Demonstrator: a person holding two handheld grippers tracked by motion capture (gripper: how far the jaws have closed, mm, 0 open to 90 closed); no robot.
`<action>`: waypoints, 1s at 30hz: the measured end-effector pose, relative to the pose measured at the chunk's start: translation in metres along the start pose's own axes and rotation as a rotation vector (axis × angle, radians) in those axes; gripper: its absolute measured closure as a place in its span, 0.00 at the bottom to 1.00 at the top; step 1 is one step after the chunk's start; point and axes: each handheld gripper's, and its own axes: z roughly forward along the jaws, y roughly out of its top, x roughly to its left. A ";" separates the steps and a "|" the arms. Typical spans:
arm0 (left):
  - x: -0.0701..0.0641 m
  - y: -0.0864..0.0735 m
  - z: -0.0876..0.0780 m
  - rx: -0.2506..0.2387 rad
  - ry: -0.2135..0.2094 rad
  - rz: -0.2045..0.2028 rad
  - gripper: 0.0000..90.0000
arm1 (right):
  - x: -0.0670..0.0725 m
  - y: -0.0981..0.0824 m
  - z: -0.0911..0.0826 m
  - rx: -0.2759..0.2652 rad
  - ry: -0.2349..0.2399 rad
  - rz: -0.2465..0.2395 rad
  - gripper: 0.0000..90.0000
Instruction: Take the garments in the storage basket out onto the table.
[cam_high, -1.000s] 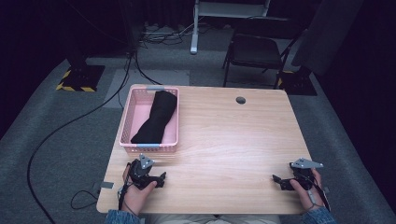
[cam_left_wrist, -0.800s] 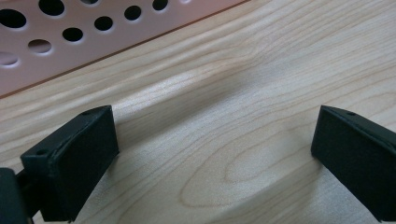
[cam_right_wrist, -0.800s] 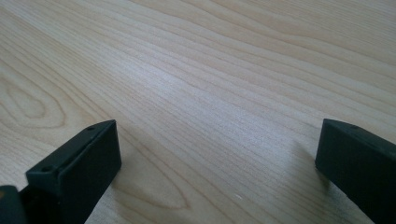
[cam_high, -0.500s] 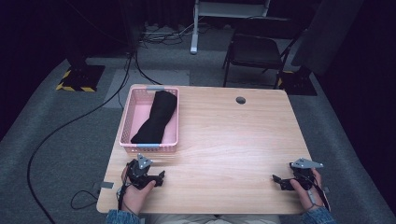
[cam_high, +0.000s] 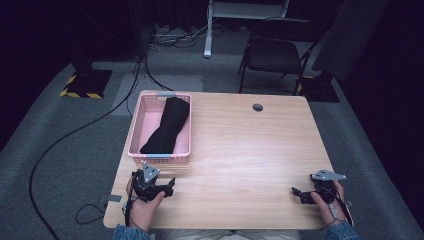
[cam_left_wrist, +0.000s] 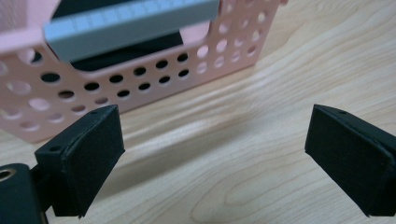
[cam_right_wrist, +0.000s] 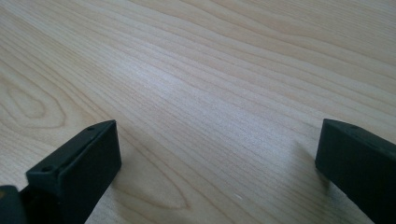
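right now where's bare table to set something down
Most of the table is bare: everything right of the pink basket, out to the cable hole, between the left gripper and right gripper. It is crowded at the left edge, around the basket holding black cloth.

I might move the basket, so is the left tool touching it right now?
Apart. The left gripper view shows bare table between the open left tool and the basket.
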 end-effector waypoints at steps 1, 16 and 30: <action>-0.001 0.002 -0.002 -0.010 -0.005 -0.003 0.04 | 0.000 0.000 0.000 0.000 0.000 0.000 0.00; 0.002 0.024 -0.018 -0.073 0.005 -0.015 0.05 | -0.001 0.000 0.000 0.000 0.009 -0.009 0.00; 0.009 0.042 -0.027 -0.080 0.029 -0.011 0.05 | -0.001 0.000 0.001 0.000 0.012 -0.012 0.00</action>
